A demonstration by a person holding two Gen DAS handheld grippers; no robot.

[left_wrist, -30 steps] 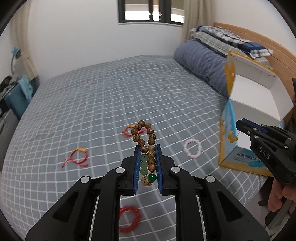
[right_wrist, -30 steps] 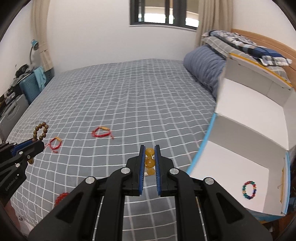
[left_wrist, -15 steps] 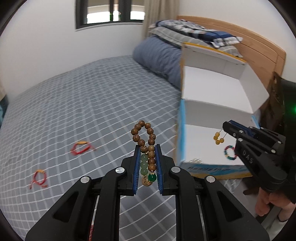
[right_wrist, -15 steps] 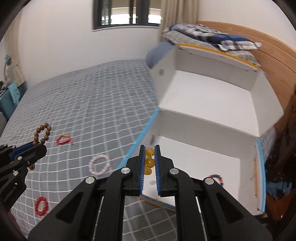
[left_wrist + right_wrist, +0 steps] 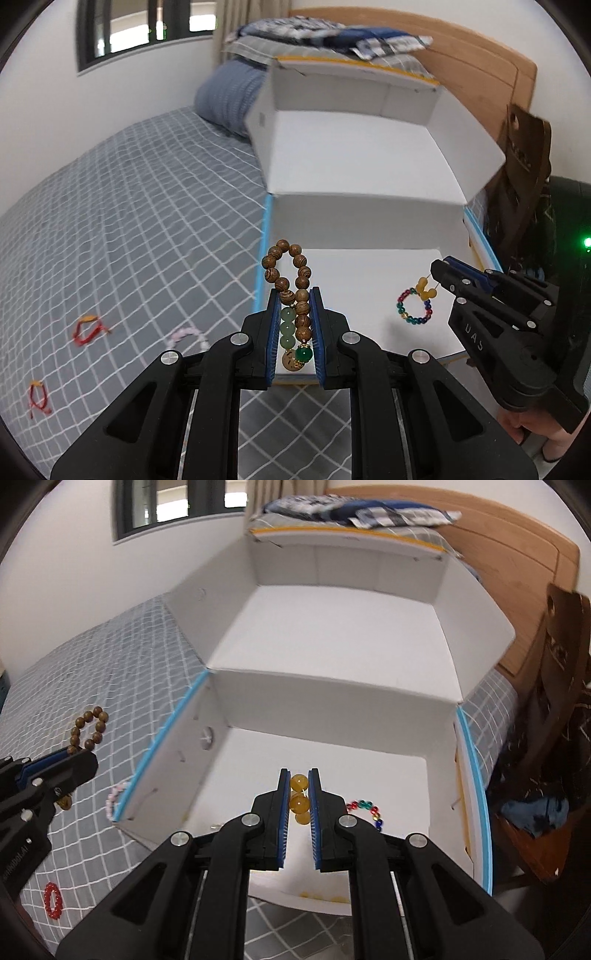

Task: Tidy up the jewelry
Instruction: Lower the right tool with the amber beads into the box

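the bed (image 5: pixel 140 229), covered in grey check bedding, is stretching away to the left of both grippers. a white cardboard box (image 5: pixel 332 657) with blue edging is sitting open on it, directly ahead of the right gripper (image 5: pixel 299 794) and ahead and to the right of the left gripper (image 5: pixel 293 314). the left gripper is clamping a wooden bead bracelet (image 5: pixel 286 273), its brown loop standing up above the fingertips and its green beads lying between the blue pads, right at the box's near left corner. the right gripper is pinching a strand of amber beads (image 5: pixel 299 794) over the box floor. a multicoloured bead bracelet (image 5: pixel 367 808) is lying inside the box, just right of the right gripper's tips. out on the bedding to the left of the left gripper, a pale pink bracelet (image 5: pixel 188 334) is lying nearest, a red cord bracelet (image 5: pixel 86 328) farther off, and another red cord bracelet (image 5: pixel 37 398) farthest. a red bead bracelet (image 5: pixel 51 901) is showing low at the left of the right gripper.
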